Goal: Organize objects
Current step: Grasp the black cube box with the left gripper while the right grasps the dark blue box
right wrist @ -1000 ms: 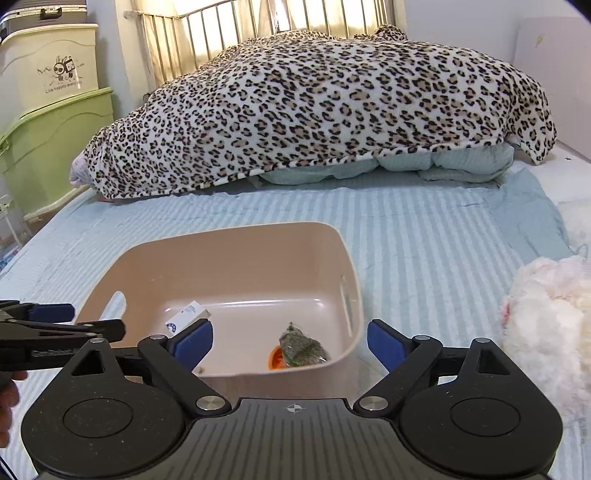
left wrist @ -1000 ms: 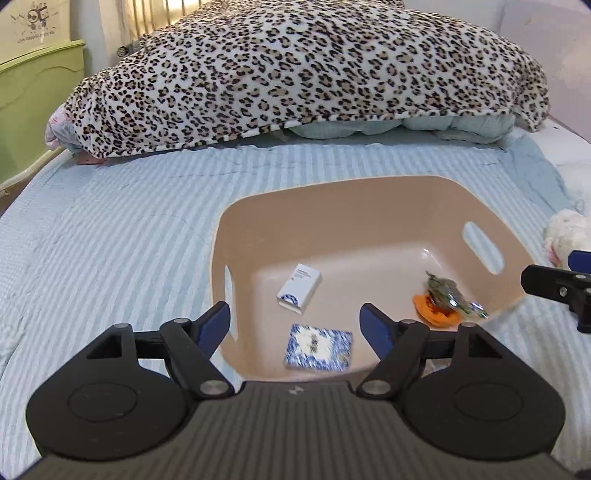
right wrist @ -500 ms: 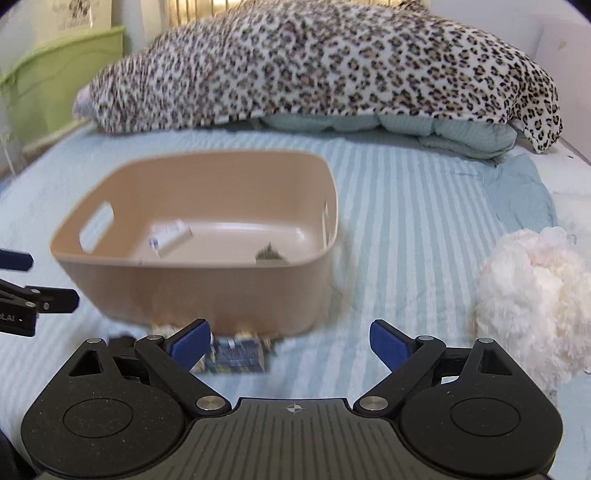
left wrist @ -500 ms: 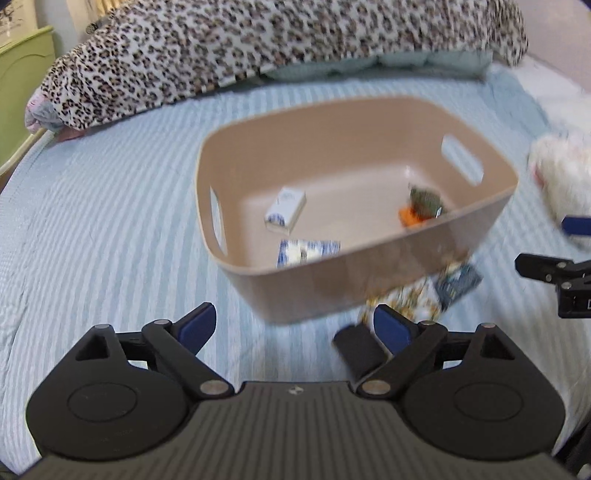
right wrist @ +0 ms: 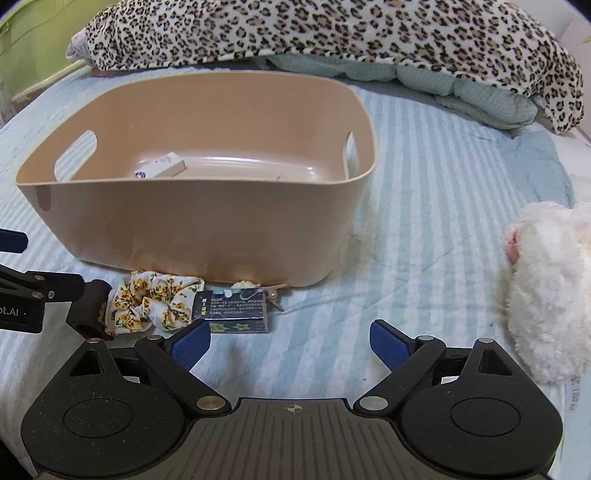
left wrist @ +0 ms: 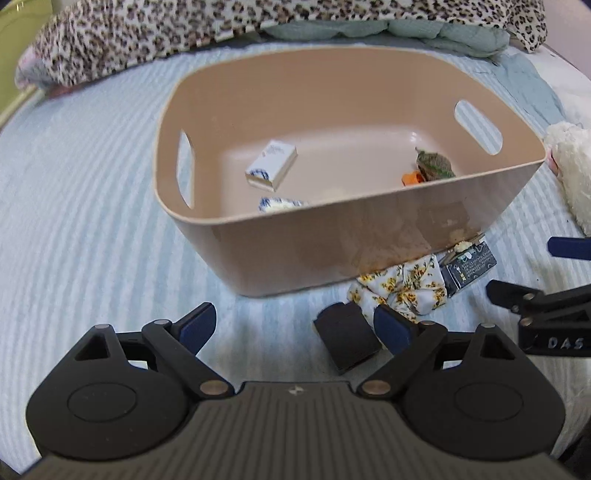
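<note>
Both tools wide open, gripping nothing: left tool (left wrist: 291,325) low over the striped bed (left wrist: 74,221), right tool (right wrist: 290,341) likewise, each well short of any grasp.

Beige bin (right wrist: 207,225) set mid-bed, toward the leopard blanket (right wrist: 332,33) at the far edge. Already inside: a white box (left wrist: 271,164), a blue-patterned packet (left wrist: 280,205) half hidden by the near wall, a green-and-orange item (left wrist: 430,170) by the right-hand wall.

Outside and not yet sorted, tight against the bin's near wall: floral scrunchie (right wrist: 151,306), dark card packet (right wrist: 232,310) touching it, a small key-like piece (right wrist: 275,295) at the packet's far corner, and a black block (left wrist: 347,341) just beside the left tool's right finger. Fluffy white toy (right wrist: 546,288) well apart, toward the bed's right edge.

Risks, judged from this layout:
- Crowding: scrunchie, packet and key piece touching, so likely to snag two at once or flick one under the bin wall.
- Flat packet on soft bedding: apt to sink or slide rather than lift; sheet may bunch between the fingers.
- Both tools aimed at the same cluster, close together, so liable to collide.
- Light bin on a quilt: easy to nudge or tip with a careless approach.
</note>
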Motion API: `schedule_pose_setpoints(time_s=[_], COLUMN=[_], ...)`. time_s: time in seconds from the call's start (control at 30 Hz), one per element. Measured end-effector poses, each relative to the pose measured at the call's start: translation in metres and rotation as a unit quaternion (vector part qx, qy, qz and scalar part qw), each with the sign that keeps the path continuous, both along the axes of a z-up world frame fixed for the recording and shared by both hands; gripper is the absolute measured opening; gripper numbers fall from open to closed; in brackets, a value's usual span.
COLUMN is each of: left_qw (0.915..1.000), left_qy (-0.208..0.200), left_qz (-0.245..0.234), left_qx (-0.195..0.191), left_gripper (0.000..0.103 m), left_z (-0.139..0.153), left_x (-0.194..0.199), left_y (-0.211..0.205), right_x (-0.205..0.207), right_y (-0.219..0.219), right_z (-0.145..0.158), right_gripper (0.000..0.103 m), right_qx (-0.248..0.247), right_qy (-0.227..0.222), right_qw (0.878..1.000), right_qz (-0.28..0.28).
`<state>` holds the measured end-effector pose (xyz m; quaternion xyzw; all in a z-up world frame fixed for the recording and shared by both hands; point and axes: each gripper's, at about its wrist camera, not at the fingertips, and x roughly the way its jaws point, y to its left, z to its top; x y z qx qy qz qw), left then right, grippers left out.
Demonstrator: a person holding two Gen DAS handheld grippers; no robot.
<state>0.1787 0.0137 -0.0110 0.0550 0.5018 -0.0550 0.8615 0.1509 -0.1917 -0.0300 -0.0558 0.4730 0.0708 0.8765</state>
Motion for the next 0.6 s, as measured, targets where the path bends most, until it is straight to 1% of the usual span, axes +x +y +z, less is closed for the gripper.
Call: schedule_pose_setpoints(time_s=[0.1, 0.23, 0.43, 0.5, 0.6], left_qw=[0.9999, 0.9998, 0.9988, 0.9983, 0.9979], left_qy=[0.015, 0.022, 0.044, 0.056, 0.064], left_qz=[0.002, 0.003, 0.006, 0.005, 0.001], left_qx=[-0.001, 0.001, -0.023, -0.016, -0.010], left_gripper=[0.092, 0.092, 0.092, 0.092, 0.091], left_z=[-0.008, -0.014, -0.019, -0.028, -0.036], left_x=[0.004, 0.006, 0.006, 0.006, 0.007], left_y=[-0.001, 0.000, 0.003, 0.001, -0.001], right_x=[0.003, 0.004, 0.006, 0.007, 0.009], right_y=[0.003, 0.006, 0.013, 0.015, 0.017], right_z=[-0.006, -0.011, -0.014, -0.015, -0.018], right_gripper=[0.094, 0.094, 0.094, 0.094, 0.093], right_qx=[0.001, 0.006, 0.007, 0.002, 0.003], right_qy=[0.004, 0.002, -0.008, -0.010, -0.012], right_qw=[1.000, 1.000, 1.000, 1.000, 1.000], right_qz=[0.002, 0.002, 0.015, 0.014, 0.012])
